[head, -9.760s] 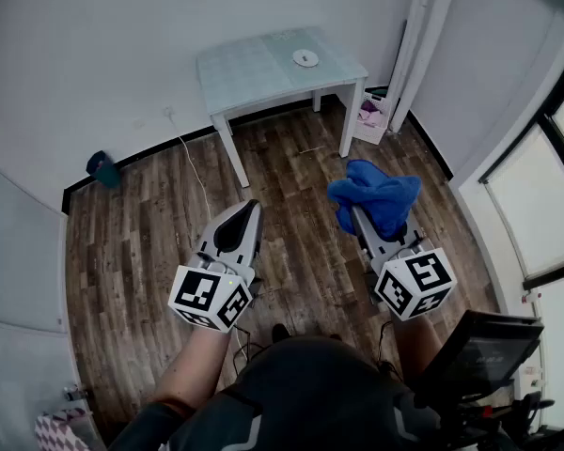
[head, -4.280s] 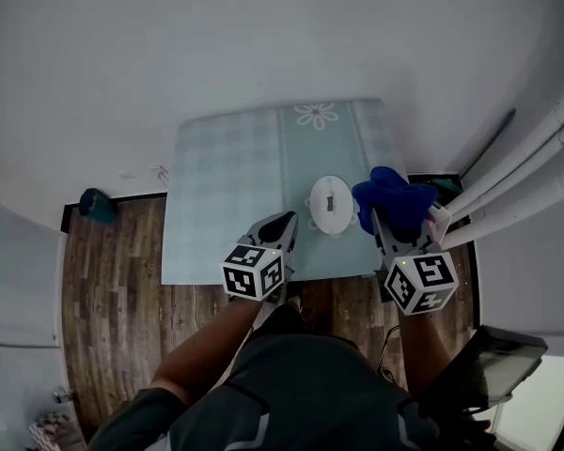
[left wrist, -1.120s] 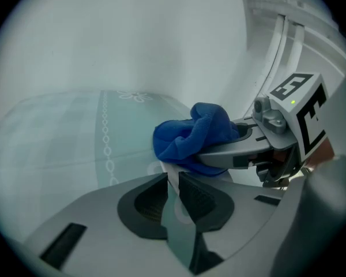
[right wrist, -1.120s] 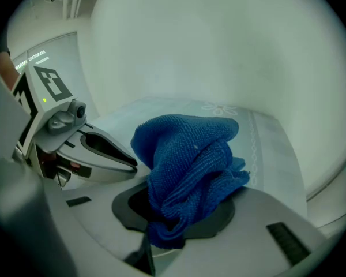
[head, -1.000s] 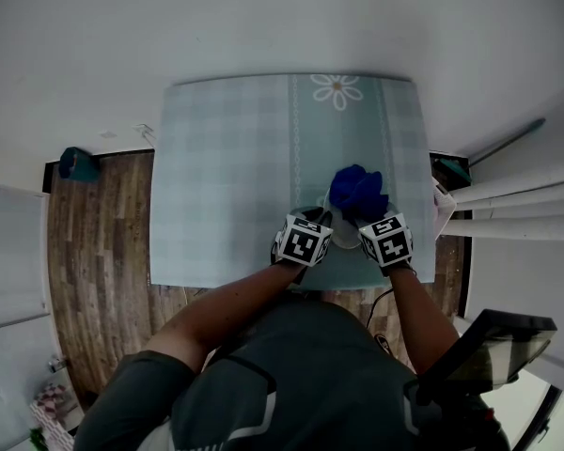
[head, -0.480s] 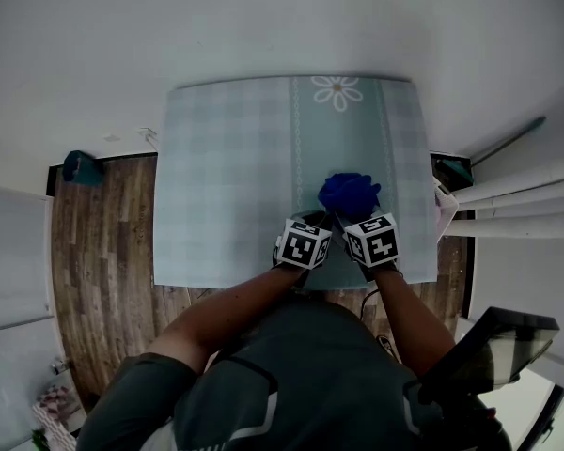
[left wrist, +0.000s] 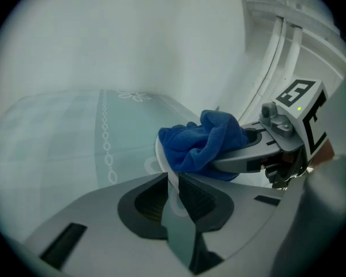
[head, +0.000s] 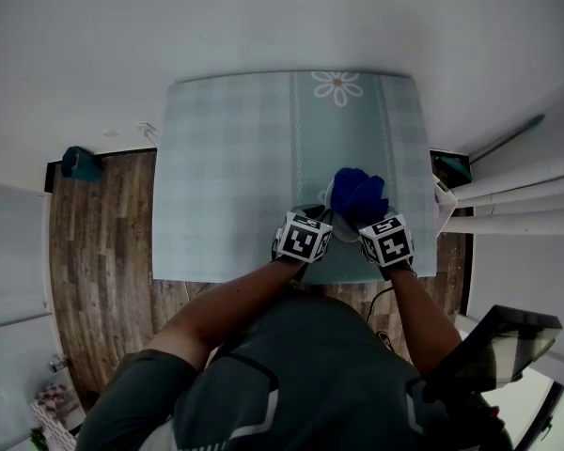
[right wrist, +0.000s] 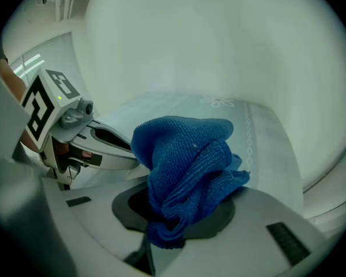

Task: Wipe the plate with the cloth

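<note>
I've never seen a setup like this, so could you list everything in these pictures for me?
table: one, pale blue-green check with a daisy print, middle of the head view.
plate: one, white, near the table's front edge.
cloth: one, blue, bunched over the plate.
small object: one, teal, on the floor left of the table; too small to identify.
floor: dark wood planks, around the table.
left claw: one, grey, shut on the plate's rim.
right claw: one, grey, shut on the cloth.

Pale checked table (head: pixel 226 158), wood floor (head: pixel 94 252), teal object (head: pixel 75 163)
</note>
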Available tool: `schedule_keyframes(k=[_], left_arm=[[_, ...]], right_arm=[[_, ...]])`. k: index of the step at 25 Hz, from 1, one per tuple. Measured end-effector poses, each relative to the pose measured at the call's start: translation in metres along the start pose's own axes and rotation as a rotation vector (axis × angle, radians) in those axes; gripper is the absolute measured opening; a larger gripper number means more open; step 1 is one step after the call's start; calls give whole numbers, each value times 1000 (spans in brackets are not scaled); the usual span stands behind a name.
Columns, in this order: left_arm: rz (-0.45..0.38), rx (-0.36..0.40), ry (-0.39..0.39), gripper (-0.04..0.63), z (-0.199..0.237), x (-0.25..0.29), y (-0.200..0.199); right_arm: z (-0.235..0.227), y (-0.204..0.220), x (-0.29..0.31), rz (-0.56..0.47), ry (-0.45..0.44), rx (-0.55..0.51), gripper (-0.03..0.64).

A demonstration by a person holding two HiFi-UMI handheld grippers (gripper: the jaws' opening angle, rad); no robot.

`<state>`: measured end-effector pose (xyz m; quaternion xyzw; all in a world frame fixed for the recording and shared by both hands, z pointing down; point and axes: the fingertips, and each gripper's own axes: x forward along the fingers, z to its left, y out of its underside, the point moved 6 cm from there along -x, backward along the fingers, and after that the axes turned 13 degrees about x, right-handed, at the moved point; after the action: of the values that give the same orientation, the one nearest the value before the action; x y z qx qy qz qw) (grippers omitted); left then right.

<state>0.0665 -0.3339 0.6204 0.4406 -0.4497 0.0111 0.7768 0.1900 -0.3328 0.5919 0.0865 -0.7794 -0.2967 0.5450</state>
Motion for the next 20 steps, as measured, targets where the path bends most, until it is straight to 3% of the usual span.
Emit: schedule_keyframes(k=[7,15,20], left_arm=[[-8,-69,5,63,2,-1,2],[-18,-73,-33,60,7,-11,2],[-5,-72,-36,57,7,-17,9]], right_arm=[[-21,0,-25,-58,91,80,100],[42,4,-8,-48,-75,61,100],[48,12,5,-5,-98,29,100]])
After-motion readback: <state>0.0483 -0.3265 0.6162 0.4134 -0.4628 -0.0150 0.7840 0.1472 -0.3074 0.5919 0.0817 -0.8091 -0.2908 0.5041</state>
